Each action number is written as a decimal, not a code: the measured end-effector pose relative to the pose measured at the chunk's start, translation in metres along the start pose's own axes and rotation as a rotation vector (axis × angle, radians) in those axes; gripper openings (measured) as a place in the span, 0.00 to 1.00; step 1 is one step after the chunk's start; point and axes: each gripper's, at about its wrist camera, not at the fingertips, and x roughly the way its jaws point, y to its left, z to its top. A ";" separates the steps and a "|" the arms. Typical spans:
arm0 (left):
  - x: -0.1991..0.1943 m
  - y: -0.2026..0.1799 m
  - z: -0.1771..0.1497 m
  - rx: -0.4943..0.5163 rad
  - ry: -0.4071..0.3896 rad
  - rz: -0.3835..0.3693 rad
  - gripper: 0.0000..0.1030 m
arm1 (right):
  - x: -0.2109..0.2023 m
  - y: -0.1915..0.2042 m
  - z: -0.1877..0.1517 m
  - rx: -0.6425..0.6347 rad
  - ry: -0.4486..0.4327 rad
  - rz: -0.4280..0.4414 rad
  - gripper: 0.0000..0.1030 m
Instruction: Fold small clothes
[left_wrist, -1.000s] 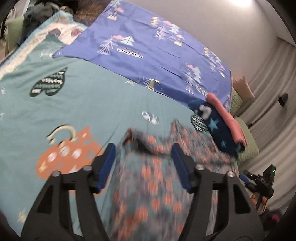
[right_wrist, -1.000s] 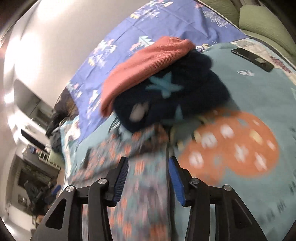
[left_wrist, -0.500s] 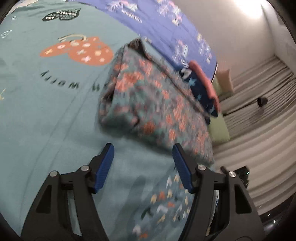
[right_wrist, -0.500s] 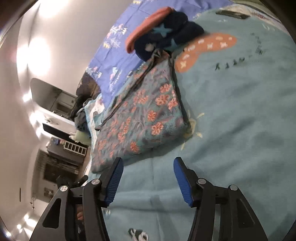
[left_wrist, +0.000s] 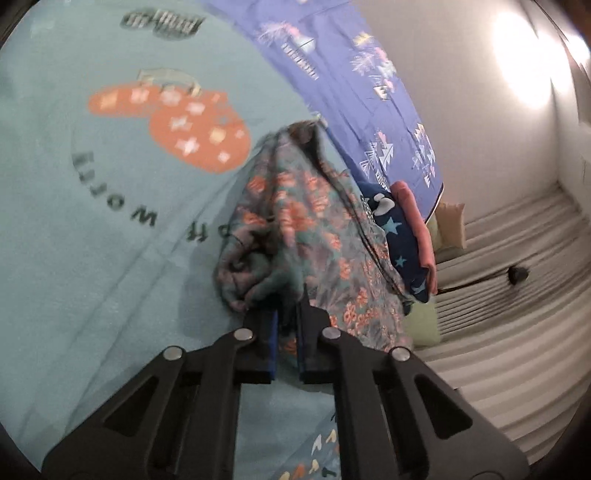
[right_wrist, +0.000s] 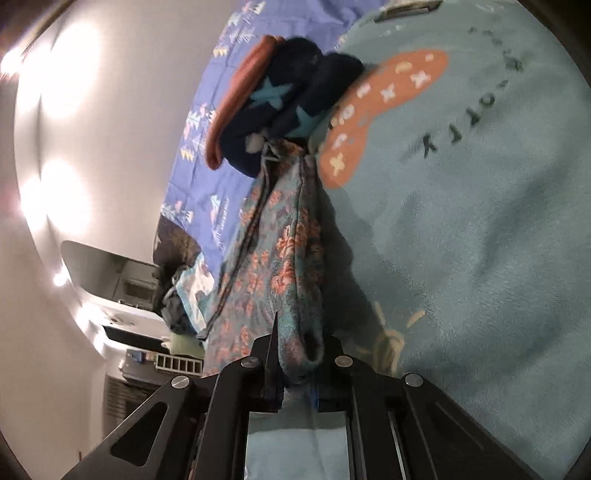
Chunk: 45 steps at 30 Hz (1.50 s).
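A teal floral garment (left_wrist: 306, 229) with orange flowers lies folded on the teal blanket (left_wrist: 92, 221). My left gripper (left_wrist: 288, 314) is shut on its near edge, with cloth bunched between the blue pads. The garment also shows in the right wrist view (right_wrist: 280, 266), where my right gripper (right_wrist: 299, 354) is shut on its other near corner. The cloth stretches away from both grippers toward a stack of folded clothes.
A folded stack, navy with stars (left_wrist: 402, 236) and pink (left_wrist: 413, 221), sits at the garment's far end; it also shows in the right wrist view (right_wrist: 280, 96). A blue patterned sheet (left_wrist: 351, 85) lies beyond. Green cushions and curtains (left_wrist: 517, 295) are to the right.
Both grippers were open and short of the garment half a second ago. They have moved onto its near edge and closed on it.
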 end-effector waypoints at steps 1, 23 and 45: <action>-0.006 -0.006 -0.001 0.022 -0.011 0.002 0.07 | -0.008 0.005 -0.001 -0.015 -0.010 0.006 0.05; -0.138 -0.002 -0.123 0.247 0.149 0.191 0.08 | -0.149 -0.032 -0.101 -0.068 0.123 -0.341 0.17; 0.017 -0.051 0.019 0.508 0.192 0.289 0.46 | -0.033 0.034 0.045 -0.427 0.085 -0.340 0.53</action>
